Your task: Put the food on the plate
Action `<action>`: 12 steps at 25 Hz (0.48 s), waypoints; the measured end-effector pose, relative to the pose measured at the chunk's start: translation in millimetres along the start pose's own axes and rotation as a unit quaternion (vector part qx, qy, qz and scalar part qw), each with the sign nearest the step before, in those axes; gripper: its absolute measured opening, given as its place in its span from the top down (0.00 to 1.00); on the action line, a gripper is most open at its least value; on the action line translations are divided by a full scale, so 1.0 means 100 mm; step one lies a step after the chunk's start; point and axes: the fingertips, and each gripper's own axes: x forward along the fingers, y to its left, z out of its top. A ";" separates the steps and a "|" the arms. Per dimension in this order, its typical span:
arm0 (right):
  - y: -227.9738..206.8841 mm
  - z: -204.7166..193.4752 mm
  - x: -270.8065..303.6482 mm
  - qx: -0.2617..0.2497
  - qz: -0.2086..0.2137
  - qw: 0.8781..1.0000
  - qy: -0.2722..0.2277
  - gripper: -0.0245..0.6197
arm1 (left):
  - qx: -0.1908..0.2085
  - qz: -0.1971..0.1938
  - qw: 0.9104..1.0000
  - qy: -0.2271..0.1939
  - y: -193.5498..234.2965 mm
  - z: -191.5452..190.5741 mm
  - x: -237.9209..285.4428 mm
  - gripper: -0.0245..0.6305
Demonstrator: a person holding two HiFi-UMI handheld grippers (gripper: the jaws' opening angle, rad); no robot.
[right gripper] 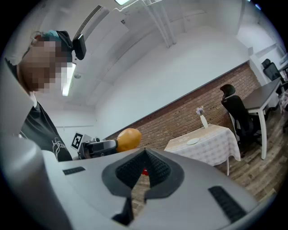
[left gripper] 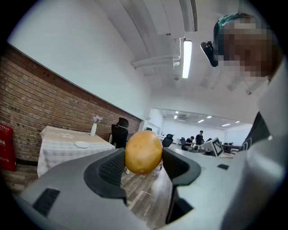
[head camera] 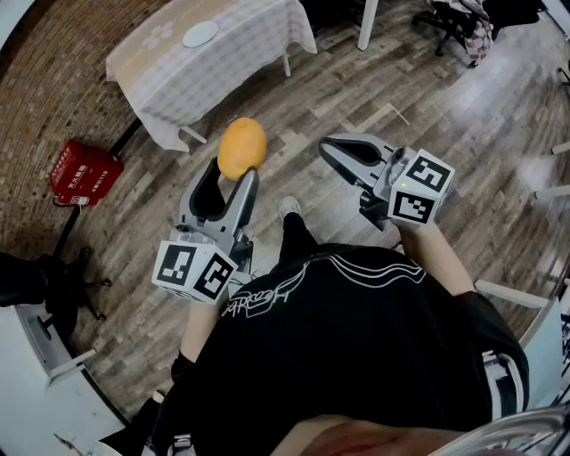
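A round orange-yellow food item (head camera: 241, 149) is pinched between the jaws of my left gripper (head camera: 233, 169), held level in the air in front of the person. In the left gripper view the same food (left gripper: 143, 152) fills the gap between both black pads. My right gripper (head camera: 331, 151) is held beside it to the right, jaws together and empty; in the right gripper view its pads (right gripper: 145, 167) meet at the tips. A small white plate (head camera: 199, 34) lies on a table with a checked cloth (head camera: 232, 62) farther ahead. The plate (right gripper: 192, 141) also shows in the right gripper view.
A red box (head camera: 83, 172) stands on the wooden floor by the brick wall at left. A black chair base (head camera: 53, 276) is at the lower left. Office chairs (head camera: 459, 22) stand at the top right. A vase (left gripper: 93, 128) stands on the table.
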 end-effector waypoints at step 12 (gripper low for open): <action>-0.11 -0.04 0.10 0.002 0.002 1.000 0.006 0.97 | -0.004 -0.006 1.000 -0.013 0.09 -0.09 0.13 0.56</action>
